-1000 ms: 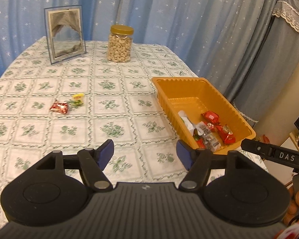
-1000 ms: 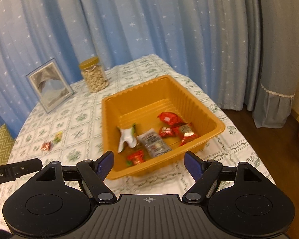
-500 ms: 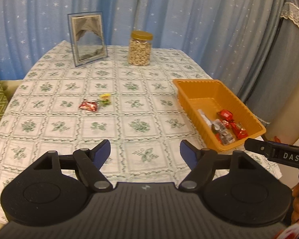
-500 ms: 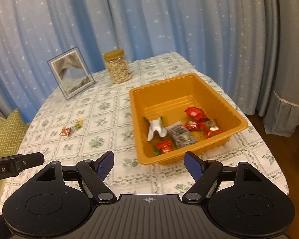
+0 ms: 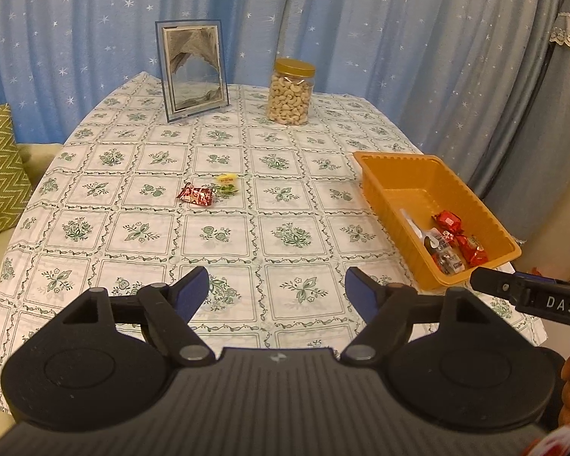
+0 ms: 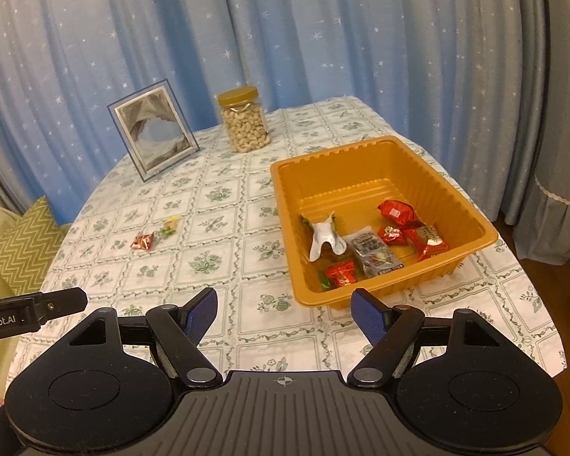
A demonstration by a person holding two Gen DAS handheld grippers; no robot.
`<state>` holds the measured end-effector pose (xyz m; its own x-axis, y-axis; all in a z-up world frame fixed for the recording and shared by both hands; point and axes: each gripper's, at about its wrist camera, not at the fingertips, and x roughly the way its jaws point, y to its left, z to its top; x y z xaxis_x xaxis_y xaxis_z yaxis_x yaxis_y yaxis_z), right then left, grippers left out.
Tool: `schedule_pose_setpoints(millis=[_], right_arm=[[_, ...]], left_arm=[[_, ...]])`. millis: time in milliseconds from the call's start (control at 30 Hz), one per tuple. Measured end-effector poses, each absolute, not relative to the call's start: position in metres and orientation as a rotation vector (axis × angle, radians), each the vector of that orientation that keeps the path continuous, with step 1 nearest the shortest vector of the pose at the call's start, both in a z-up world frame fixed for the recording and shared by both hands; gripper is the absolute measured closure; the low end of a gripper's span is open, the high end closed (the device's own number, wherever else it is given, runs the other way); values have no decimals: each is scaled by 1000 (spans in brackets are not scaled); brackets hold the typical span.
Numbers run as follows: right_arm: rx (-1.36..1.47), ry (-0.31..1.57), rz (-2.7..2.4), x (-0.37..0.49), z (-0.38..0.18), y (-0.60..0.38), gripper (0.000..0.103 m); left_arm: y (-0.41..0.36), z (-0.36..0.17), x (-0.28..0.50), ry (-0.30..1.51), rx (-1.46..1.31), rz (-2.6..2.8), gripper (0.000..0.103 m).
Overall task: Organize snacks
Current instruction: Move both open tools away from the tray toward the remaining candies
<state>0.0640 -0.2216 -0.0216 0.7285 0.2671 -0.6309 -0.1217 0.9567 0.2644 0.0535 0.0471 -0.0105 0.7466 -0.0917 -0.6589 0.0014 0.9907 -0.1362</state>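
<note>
1. The left gripper (image 5: 277, 285) has just been opening its jaws, which stand wide with nothing between them; the right gripper (image 6: 284, 306) is also wide open and empty.
2. 2 snacks lie loose mid-desk: a red candy (image 5: 196, 194) touching a yellow-green candy (image 5: 227, 184), well apart from the orange tray (image 5: 393, 157) holding the others.
3. Risk: since they touch, closing on 1 could nudge the other away.
</note>
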Motion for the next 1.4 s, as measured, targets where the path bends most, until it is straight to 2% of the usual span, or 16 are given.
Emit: schedule_pose_setpoints(millis=[700, 1400], right_arm=[[171, 711, 288, 92, -19, -181, 26], [96, 758, 368, 205, -64, -105, 26]], left_arm=[[87, -14, 73, 720, -111, -9, 25], [139, -71, 189, 760, -17, -29, 22]])
